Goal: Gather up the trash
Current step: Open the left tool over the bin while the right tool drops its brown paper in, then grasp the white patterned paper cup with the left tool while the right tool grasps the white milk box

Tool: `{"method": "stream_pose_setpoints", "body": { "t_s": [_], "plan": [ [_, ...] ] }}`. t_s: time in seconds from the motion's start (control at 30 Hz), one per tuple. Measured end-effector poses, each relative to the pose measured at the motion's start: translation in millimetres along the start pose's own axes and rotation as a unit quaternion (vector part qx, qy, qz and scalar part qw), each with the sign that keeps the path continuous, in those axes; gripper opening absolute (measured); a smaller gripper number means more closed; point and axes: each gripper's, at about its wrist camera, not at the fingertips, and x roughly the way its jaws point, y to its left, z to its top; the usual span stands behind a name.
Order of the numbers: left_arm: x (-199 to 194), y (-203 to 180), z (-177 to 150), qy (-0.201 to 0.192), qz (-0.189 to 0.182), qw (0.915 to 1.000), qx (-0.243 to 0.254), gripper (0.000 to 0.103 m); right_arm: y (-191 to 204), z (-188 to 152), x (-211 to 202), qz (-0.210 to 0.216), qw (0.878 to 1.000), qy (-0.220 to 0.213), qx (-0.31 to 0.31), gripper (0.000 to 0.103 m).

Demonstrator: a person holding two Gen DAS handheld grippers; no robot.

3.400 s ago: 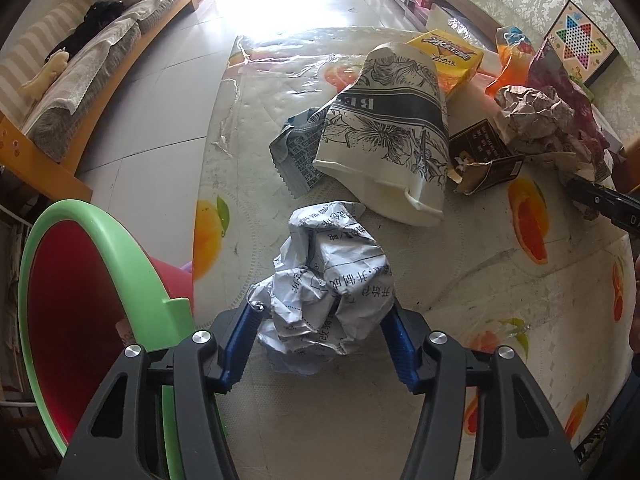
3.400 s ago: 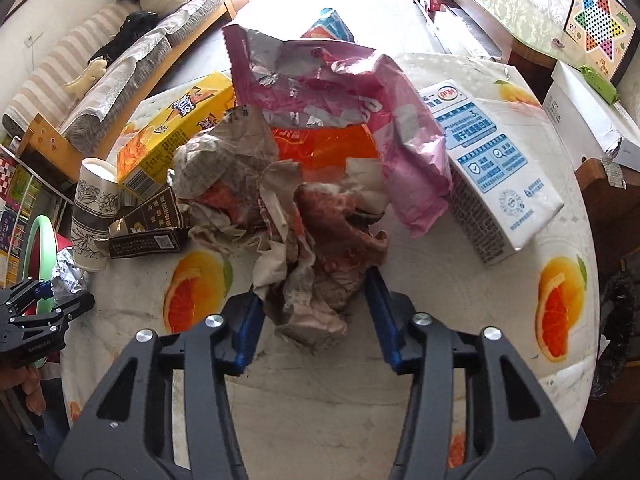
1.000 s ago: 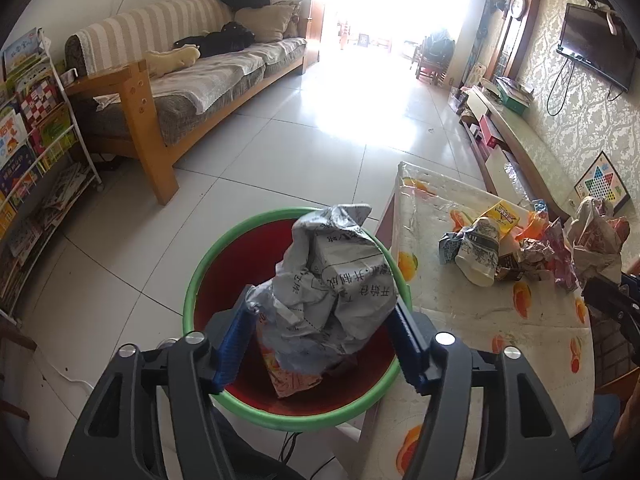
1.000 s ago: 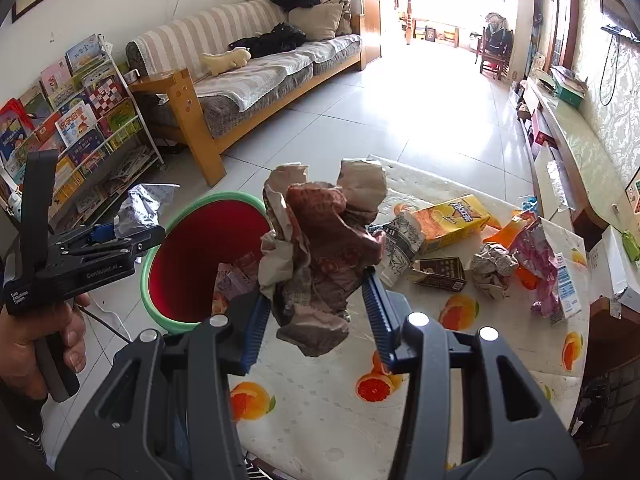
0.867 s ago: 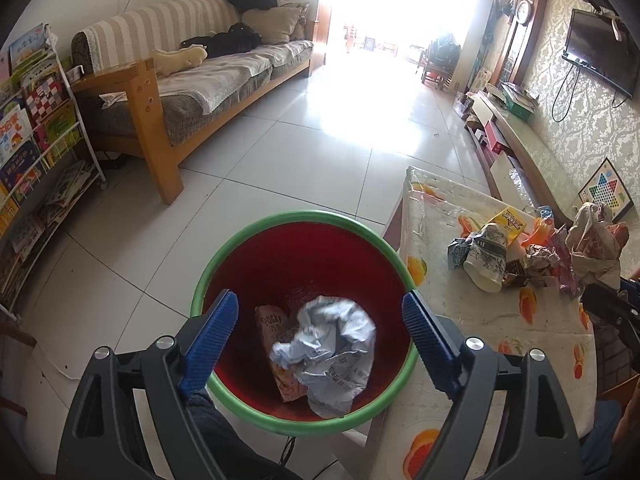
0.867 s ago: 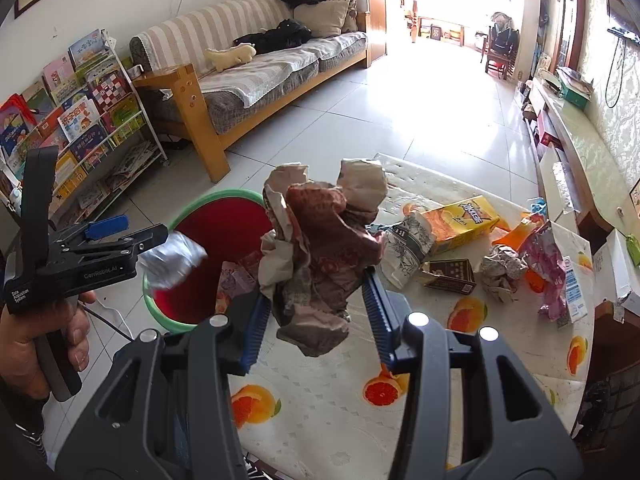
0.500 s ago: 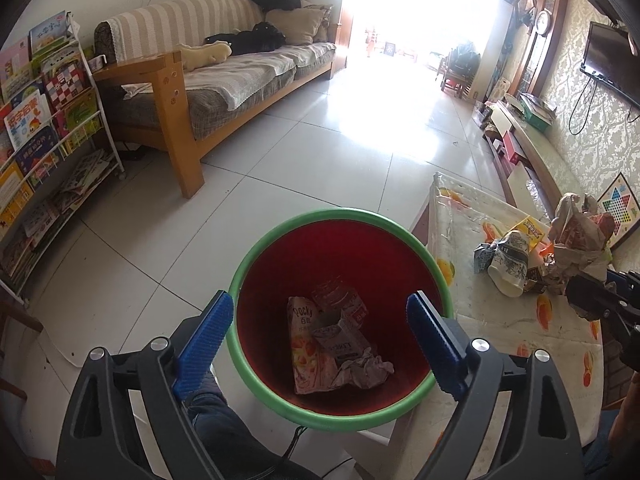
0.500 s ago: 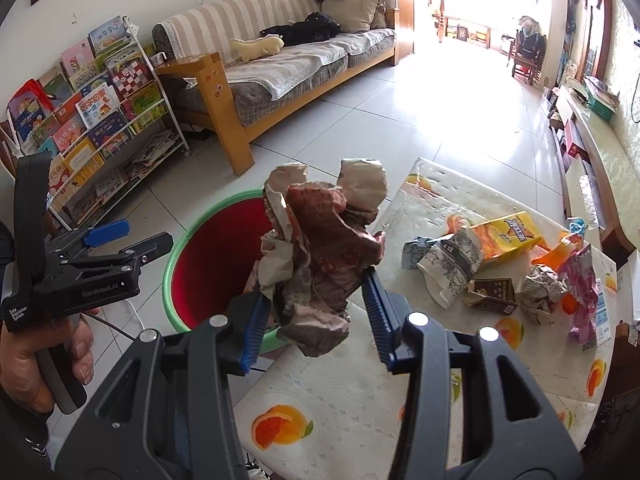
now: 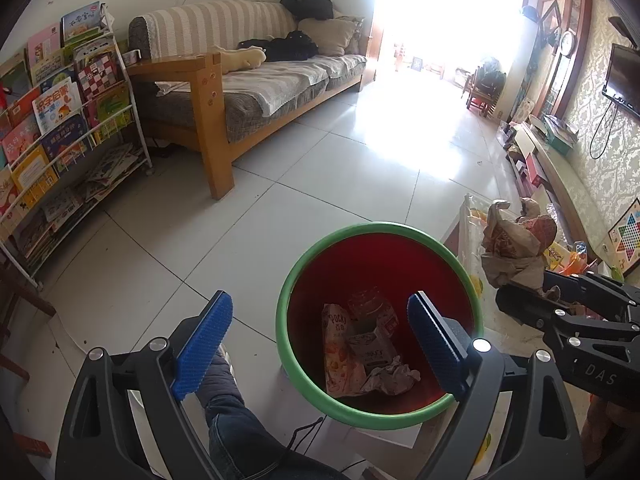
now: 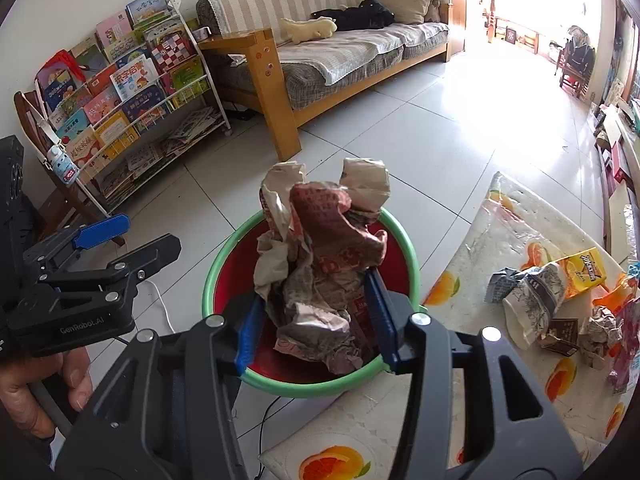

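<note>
My right gripper [image 10: 316, 320] hangs over the green-rimmed red bin [image 10: 412, 256] with a crumpled brown and red paper wad [image 10: 324, 248] between its blue pads. Its jaws are opening, and the pads still touch the wad. The left wrist view shows the same wad [image 9: 516, 248] at the bin's right edge [image 9: 304, 264]. My left gripper [image 9: 320, 300] is open and empty, above the bin's near left side; a hand holds it at the left of the right wrist view [image 10: 152, 232]. In the bin lie a Pocky bag [image 9: 336, 344] and a crumpled grey newspaper [image 9: 390, 378].
The table with the fruit-print cloth [image 10: 500, 220] stands right of the bin and bears a patterned paper cup [image 10: 532, 304], a yellow carton [image 10: 584, 268] and several wrappers. A leg in jeans [image 9: 232, 420] is below the left gripper. Bookshelf [image 10: 120, 92] and sofa [image 10: 340, 48] stand farther off.
The left gripper let go of the grey newspaper wad, which fell into the bin, and its jaws spread wide. The right gripper carried its wad from over the table to above the bin.
</note>
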Motion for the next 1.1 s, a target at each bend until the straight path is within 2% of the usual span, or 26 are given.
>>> {"method": "stream_pose_setpoints", "body": {
  "t_s": [0.07,0.13,0.5,0.57,0.6,0.83,1.1],
  "plan": [
    [0,2,0,-0.001,0.001,1.0000,-0.002,0.086,1,0,-2,-0.006,1.000,-0.007,0.002,0.073],
    [1,3,-1,-0.001,0.002,1.0000,-0.004,0.086,0,-1,-6,-0.010,1.000,-0.015,0.002,0.081],
    [-6,-12,0,-0.004,-0.013,0.9999,0.003,0.086,-29,-9,-34,-0.039,0.998,-0.031,0.026,0.091],
    [-10,-21,1,-0.006,-0.021,0.9997,0.007,0.088,-36,-15,-44,-0.047,0.998,-0.037,0.033,0.095],
    [-13,-26,1,-0.008,-0.026,0.9996,0.008,0.094,-41,-18,-50,-0.052,0.997,-0.040,0.038,0.096],
    [-37,-88,-5,-0.020,-0.069,0.9957,0.058,0.095,-89,-60,-97,-0.092,0.991,-0.055,0.079,0.098],
    [-51,-171,-21,-0.012,-0.127,0.9843,0.121,0.095,-158,-117,-157,-0.146,0.976,-0.071,0.147,0.098]
  ]
}}
